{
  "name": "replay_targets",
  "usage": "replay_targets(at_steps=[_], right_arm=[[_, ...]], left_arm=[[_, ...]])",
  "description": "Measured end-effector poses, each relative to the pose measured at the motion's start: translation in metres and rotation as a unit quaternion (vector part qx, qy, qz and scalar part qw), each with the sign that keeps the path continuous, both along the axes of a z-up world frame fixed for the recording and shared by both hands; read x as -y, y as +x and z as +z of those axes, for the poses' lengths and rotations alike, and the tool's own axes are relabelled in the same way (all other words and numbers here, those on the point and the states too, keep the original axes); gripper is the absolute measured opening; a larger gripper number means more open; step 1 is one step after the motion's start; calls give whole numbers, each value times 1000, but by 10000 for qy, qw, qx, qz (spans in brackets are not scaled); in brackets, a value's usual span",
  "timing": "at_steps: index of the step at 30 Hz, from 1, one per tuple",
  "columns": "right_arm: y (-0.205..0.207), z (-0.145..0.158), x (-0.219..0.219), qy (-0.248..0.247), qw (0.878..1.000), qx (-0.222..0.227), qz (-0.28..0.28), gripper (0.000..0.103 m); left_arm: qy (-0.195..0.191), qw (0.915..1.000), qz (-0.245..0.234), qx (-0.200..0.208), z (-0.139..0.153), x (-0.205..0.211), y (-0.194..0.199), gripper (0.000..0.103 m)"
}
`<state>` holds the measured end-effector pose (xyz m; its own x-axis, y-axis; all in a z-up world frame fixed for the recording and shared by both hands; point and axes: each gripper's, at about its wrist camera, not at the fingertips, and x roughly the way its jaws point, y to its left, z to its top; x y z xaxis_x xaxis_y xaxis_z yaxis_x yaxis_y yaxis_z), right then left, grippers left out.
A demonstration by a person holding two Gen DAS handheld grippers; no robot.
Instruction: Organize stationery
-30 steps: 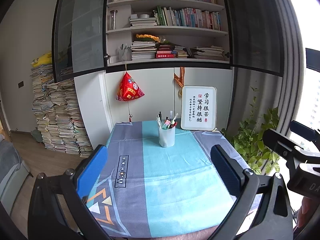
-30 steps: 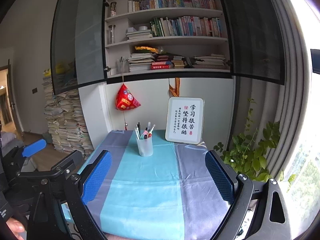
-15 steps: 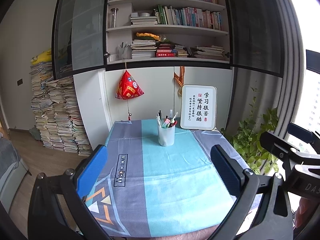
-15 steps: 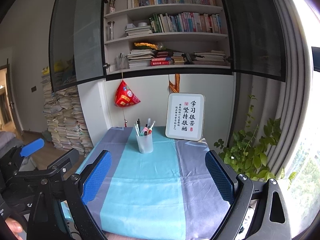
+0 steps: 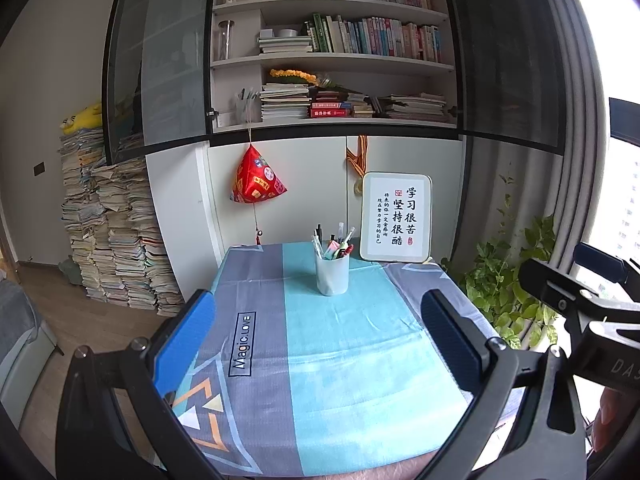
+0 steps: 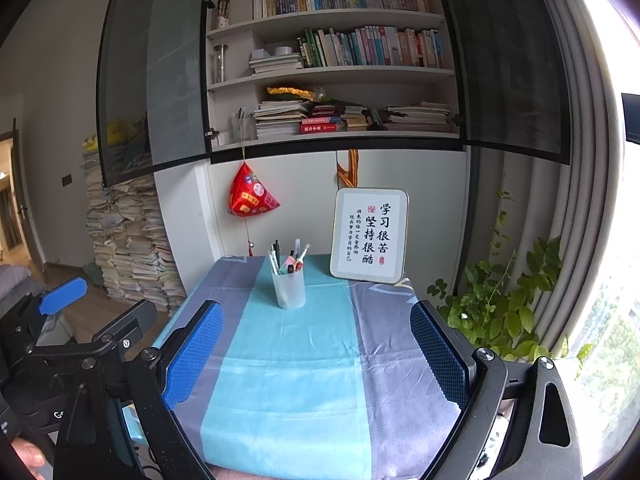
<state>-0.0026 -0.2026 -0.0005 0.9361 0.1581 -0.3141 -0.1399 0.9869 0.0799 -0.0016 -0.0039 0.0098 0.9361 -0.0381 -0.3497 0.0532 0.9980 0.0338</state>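
A: What does the left wrist view show?
B: The left gripper (image 5: 316, 320) is spread wide with nothing between its fingers, above the table (image 5: 340, 344). The cup (image 5: 332, 274) with pens (image 5: 334, 242) stands upright far on the table, just beside the sign (image 5: 396, 216).
A: And the right wrist view?
B: The right gripper (image 6: 318, 346) is also released and empty. The cup (image 6: 288, 286) stands well apart from it, left of the sign (image 6: 370, 236). The left gripper (image 6: 64, 300) shows at the left edge.
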Motion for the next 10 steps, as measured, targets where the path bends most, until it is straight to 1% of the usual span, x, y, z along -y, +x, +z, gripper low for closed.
replay_targets(at_steps=[10], right_arm=[[1, 0, 0, -7, 10000, -1, 3, 95]], left_arm=[[1, 10000, 0, -21, 0, 1, 1, 102]])
